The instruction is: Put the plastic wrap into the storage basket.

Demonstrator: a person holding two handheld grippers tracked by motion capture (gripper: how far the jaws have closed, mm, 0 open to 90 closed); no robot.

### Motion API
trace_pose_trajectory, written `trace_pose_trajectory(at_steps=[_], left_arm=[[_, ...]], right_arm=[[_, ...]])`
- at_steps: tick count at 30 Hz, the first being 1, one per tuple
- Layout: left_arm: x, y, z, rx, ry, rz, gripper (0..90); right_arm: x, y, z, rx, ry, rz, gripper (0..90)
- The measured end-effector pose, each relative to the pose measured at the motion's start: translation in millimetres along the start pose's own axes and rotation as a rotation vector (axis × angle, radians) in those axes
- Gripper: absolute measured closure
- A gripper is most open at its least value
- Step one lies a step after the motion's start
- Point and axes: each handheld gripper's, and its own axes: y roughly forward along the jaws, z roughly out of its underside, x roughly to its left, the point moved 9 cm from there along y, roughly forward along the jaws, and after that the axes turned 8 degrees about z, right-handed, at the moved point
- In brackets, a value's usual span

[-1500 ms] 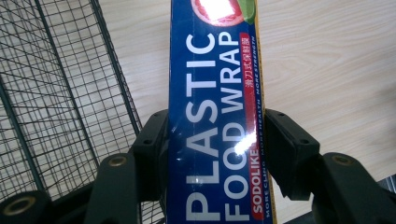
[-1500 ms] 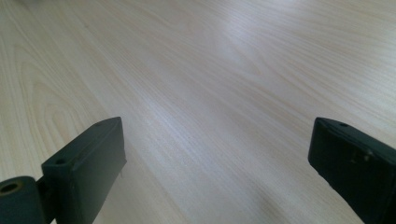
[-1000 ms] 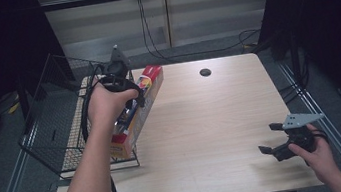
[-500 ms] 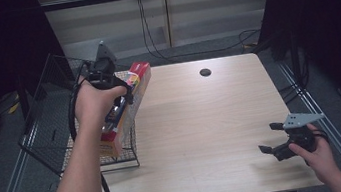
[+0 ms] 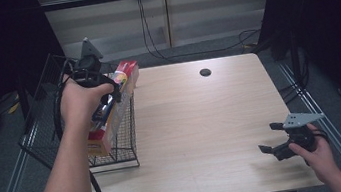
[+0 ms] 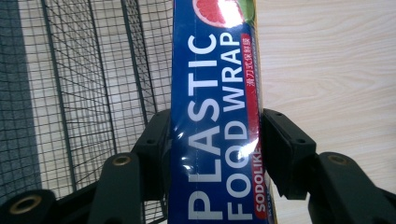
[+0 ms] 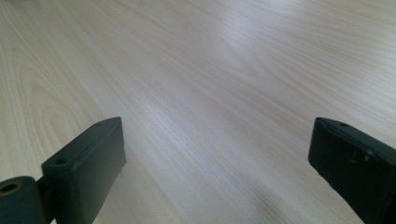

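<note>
A long box of plastic food wrap [image 5: 117, 99] hangs tilted over the right wall of the black wire basket [image 5: 123, 142], its far end higher. My left gripper [image 5: 108, 97] is shut on it near the middle. In the left gripper view the blue box [image 6: 215, 116] runs up between the two black pads [image 6: 280, 149], which press on both its sides. My right gripper [image 5: 271, 138] rests low over the table's near right corner, open, and in the right gripper view [image 7: 217, 154] nothing but bare wood lies between its wide-apart fingers.
The wire basket stands at the table's left edge, partly over the floor. The wooden table [image 5: 202, 122] has a round dark cable hole [image 5: 205, 72] near its far edge. Cables hang behind the table, and dark curtains flank both sides.
My left hand has carried the box of wrap leftward and a little upward, from over the table's left part to above the basket. The right gripper has stayed put.
</note>
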Motion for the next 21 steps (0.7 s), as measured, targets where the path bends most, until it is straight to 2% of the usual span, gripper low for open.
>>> trace_pose_trajectory(at_steps=[10, 11, 15, 21], left_arm=[[10.4, -10.1, -1.3, -0.026, -0.034, -0.012, 47.9], [11.6, -11.1, -1.3, -0.025, -0.027, -0.018, 47.9], [14.1, -15.5, -2.2, -0.039, -0.044, -0.016, 47.9], [20.4, -24.1, -3.7, -0.051, -0.048, -0.028, 47.8]], right_arm=[[0.0, 0.1, -0.5, -0.001, 0.002, -0.005, 3.6], [-0.1, 0.1, -0.4, 0.0, 0.004, -0.003, 3.6], [-0.6, 0.4, -0.1, 0.001, 0.003, -0.003, 3.6], [-0.8, -0.2, -0.2, 0.001, 0.004, -0.005, 3.6]])
